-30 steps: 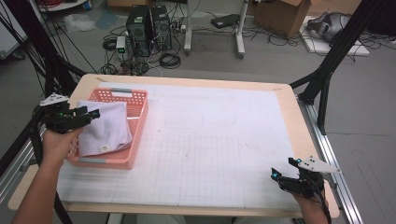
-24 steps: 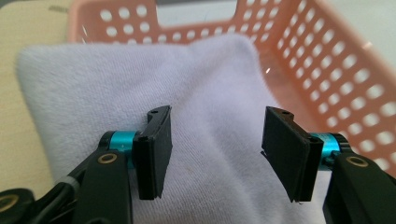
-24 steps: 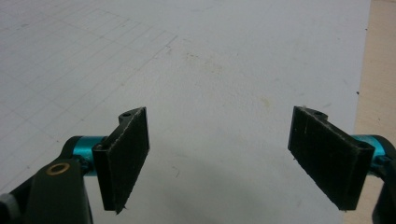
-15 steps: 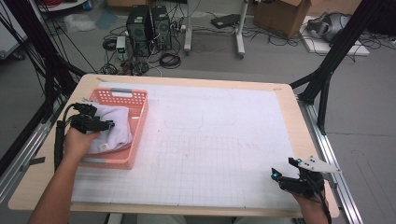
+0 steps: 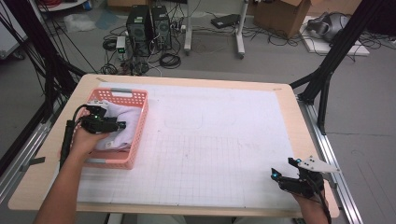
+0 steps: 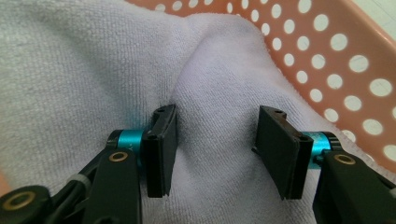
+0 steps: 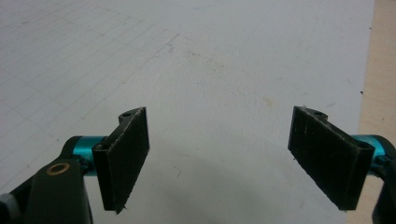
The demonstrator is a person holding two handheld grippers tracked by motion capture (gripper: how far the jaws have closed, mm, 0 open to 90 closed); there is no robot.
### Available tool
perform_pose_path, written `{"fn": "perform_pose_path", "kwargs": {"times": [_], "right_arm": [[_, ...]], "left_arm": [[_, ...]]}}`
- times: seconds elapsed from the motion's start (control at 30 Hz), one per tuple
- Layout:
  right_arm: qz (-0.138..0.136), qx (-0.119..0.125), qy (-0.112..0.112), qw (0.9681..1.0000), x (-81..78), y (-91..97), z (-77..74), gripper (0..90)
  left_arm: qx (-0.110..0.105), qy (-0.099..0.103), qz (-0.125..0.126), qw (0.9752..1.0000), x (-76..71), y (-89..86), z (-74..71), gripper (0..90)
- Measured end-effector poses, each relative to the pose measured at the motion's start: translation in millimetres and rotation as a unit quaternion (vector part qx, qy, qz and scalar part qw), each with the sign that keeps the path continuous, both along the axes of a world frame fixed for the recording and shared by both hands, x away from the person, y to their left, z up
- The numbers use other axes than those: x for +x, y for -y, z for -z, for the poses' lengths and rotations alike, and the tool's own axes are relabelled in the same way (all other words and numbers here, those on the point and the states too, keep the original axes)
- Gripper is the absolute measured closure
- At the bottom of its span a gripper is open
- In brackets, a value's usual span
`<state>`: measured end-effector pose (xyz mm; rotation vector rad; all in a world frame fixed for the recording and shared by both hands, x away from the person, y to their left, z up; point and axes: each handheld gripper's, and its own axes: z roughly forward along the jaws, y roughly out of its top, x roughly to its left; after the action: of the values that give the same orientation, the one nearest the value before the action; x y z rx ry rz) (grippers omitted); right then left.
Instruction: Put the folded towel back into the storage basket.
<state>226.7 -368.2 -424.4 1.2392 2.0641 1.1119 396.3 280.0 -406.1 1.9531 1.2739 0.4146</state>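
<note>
Left gripper (image 6: 212, 154) down in the pink basket (image 5: 135, 140) at the desk's left edge, jaws half apart and just closing, pressed into the white towel (image 6: 93, 70) with a raised fold between them, not yet pinched. Right gripper (image 7: 233, 158) wide, holding nothing, parked over the mat (image 5: 224, 149) near the desk's right front corner.

Risk, as a guess: closing too shallow, catching one layer only, so the fold slips out or the light basket lifts along.

From above: basket placement. From the left gripper view: the fold and the holed wall just beside.
</note>
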Motion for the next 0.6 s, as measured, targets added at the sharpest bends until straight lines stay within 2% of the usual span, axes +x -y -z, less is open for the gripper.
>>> {"fn": "perform_pose_path", "kwargs": {"times": [0.03,0.1,0.17,0.23,0.27,0.33,0.37,0.4,0.43,0.5,0.57,0.6], "right_arm": [[0.0,0.0,-0.002,1.0,-0.3,0.2,-0.2,19.6],[0.0,-0.001,0.0,1.0,-0.1,1.0,0.1,19.6],[0.001,0.0,-0.002,1.0,-0.2,0.6,0.4,19.6],[-0.001,-0.002,-0.002,1.0,0.1,0.0,0.8,19.6],[-0.001,-0.003,-0.002,1.0,0.3,0.1,1.0,19.6],[0.0,-0.003,-0.004,1.0,0.1,0.1,1.2,19.6],[0.0,-0.003,-0.005,1.0,-0.3,0.1,1.1,19.6],[-0.001,-0.004,-0.002,1.0,-0.1,0.5,1.1,19.6],[0.0,-0.003,-0.004,1.0,-0.5,0.7,0.8,19.6],[0.0,-0.002,-0.002,1.0,-0.6,1.7,0.6,19.6],[0.001,0.0,-0.002,1.0,-0.7,2.0,0.3,19.6],[0.002,-0.001,-0.001,1.0,-0.7,2.0,0.2,19.6]], "left_arm": [[0.005,0.007,-0.019,0.9998,-0.4,-2.0,-1.6,42.9],[0.025,0.024,-0.056,0.9978,-1.1,-6.0,-4.0,37.1],[0.044,0.025,-0.081,0.9954,-0.4,-9.4,-3.9,36.2],[0.078,0.021,-0.112,0.9904,0.5,-11.4,-2.7,35.2],[0.086,0.017,-0.123,0.9886,1.4,-12.2,-0.7,35.1],[0.083,-0.006,-0.131,0.9879,3.6,-14.6,4.0,34.5],[0.08,-0.012,-0.129,0.9884,3.9,-14.8,5.3,35.2],[0.078,-0.008,-0.13,0.9884,3.6,-15.0,4.0,35.2],[0.075,0.0,-0.131,0.9885,2.1,-15.1,1.7,35.7],[0.059,0.021,-0.124,0.9903,-1.0,-16.2,-3.0,36.5],[0.035,0.048,-0.119,0.9911,-5.1,-17.5,-9.3,36.6],[0.02,0.065,-0.118,0.9907,-7.6,-18.2,-12.9,36.6]]}}
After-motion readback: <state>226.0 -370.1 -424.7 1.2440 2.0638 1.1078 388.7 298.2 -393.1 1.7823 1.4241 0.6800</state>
